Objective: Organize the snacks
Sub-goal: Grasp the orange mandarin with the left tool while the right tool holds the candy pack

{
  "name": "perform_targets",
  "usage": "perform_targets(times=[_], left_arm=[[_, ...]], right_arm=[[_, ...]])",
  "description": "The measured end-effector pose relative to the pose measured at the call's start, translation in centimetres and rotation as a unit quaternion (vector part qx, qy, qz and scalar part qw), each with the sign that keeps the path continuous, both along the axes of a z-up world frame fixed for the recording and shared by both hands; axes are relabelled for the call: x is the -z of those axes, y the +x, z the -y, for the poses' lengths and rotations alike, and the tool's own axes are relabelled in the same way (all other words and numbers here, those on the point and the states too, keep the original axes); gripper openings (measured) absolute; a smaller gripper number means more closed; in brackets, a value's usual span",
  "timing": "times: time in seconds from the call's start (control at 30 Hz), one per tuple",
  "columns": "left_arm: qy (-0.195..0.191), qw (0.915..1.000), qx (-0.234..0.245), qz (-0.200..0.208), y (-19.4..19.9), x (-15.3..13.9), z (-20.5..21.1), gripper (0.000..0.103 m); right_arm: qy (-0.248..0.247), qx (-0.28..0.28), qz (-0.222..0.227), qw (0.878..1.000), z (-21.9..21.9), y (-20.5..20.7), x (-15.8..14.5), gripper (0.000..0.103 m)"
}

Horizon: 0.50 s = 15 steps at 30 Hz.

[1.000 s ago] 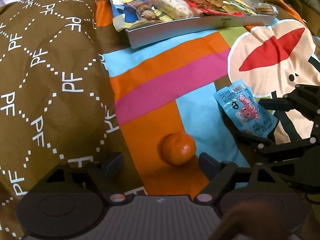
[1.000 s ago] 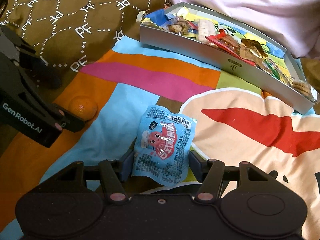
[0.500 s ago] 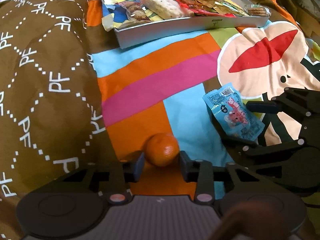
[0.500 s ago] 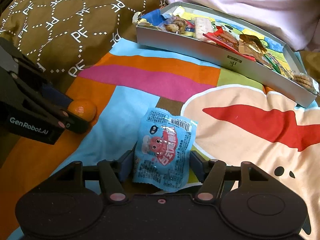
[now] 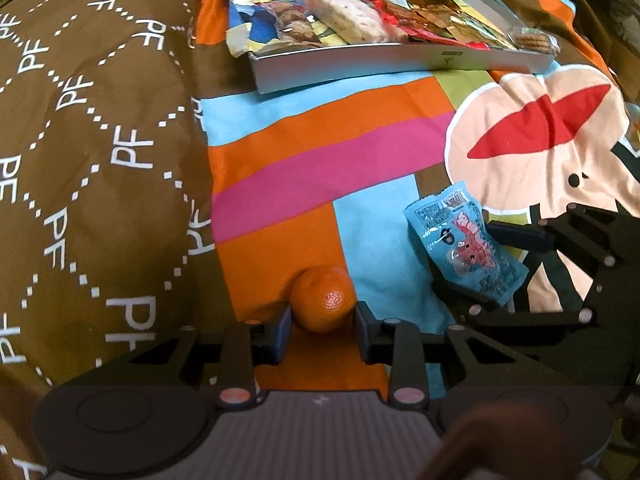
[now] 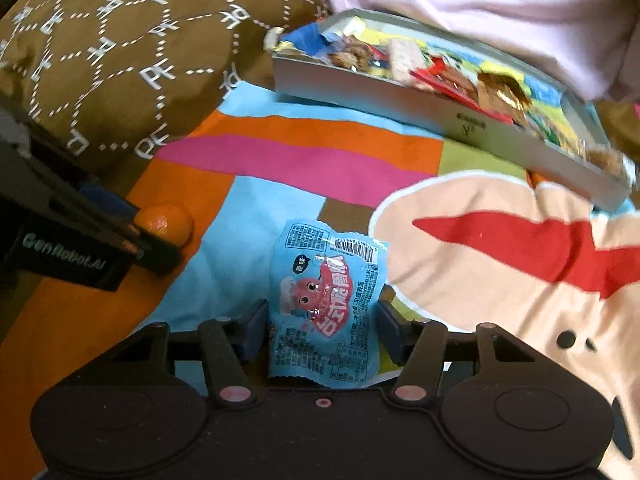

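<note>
Left tongs (image 5: 323, 330) pinch the mandarin (image 5: 323, 298) on the bedspread (image 5: 320, 168). Right tongs (image 6: 320, 330) clamp the blue snack packet (image 6: 326, 304); snack tray (image 5: 384, 66) sits at twelve o'clock.

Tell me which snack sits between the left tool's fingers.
The mandarin orange, round and unwrapped on the orange patch of the blanket. The blue snack packet is between the right tool's fingers; the rest lie in the grey tray.

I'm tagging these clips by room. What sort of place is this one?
Probably a bedroom at home, with the work done on a bed. The snacks lie on a soft, rumpled patchwork quilt, not a table; a brown cushion printed "PF" sits beside it, and the snack tray rests straight on the fabric.
</note>
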State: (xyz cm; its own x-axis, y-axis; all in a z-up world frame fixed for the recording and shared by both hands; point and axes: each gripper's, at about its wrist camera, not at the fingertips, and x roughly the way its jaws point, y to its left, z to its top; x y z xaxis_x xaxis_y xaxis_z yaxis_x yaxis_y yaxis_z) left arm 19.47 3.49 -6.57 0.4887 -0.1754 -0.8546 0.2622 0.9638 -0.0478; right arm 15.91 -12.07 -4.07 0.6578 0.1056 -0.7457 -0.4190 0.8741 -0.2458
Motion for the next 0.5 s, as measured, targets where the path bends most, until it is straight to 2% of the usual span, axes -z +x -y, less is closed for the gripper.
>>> perform_targets(times=[0.1, 0.23, 0.5], left_arm=[[-0.004, 0.9999, -0.004, 0.012, -0.1, -0.3, -0.1, 0.035], [-0.012, 0.9994, -0.015, 0.029, -0.2, -0.8, -0.3, 0.035], [-0.026, 0.9926, -0.056, 0.104, 0.0, -3.4, -1.1, 0.035]], right_arm=[[-0.044, -0.030, 0.035, 0.998, -1.0, -1.1, 0.1, 0.058], [-0.078, -0.057, 0.072, 0.993, -1.7, -2.0, 0.0, 0.058], [-0.080, -0.049, 0.151, 0.984, -1.5, -1.9, -1.4, 0.058]])
